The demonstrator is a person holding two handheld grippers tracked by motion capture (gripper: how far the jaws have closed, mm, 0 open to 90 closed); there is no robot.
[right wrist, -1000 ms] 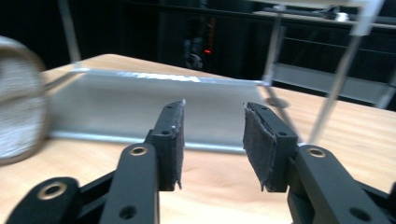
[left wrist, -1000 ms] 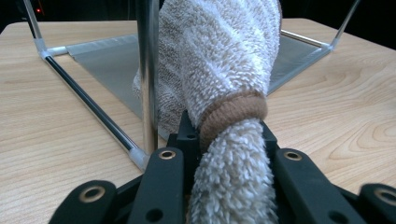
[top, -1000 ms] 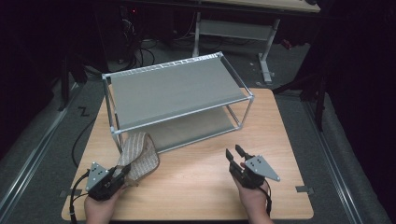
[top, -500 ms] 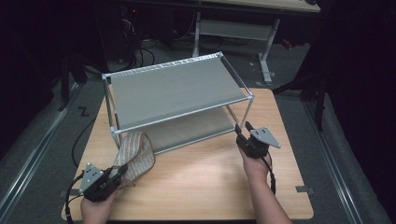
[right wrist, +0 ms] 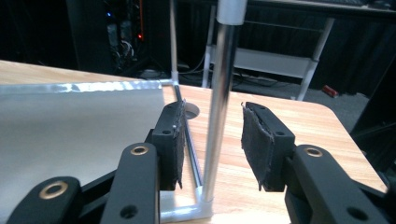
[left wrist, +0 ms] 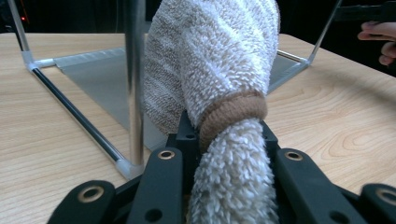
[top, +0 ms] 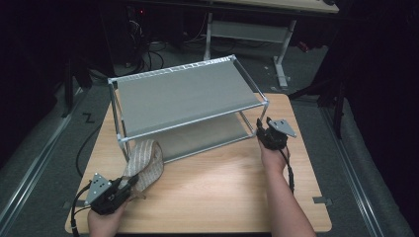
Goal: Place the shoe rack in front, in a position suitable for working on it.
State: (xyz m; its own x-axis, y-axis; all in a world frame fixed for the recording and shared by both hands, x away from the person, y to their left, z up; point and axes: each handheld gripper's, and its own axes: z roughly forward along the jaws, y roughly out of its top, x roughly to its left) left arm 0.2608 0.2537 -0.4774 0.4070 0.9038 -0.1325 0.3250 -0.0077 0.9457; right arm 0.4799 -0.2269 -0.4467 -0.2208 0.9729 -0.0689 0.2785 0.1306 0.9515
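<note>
The rack's corner post [right wrist: 219, 107] stands between the right tongs [right wrist: 212, 140]; bare surface [top: 217, 192] lies open at six o'clock.

No text, label, brand, number or sign can be read in any view.
</note>
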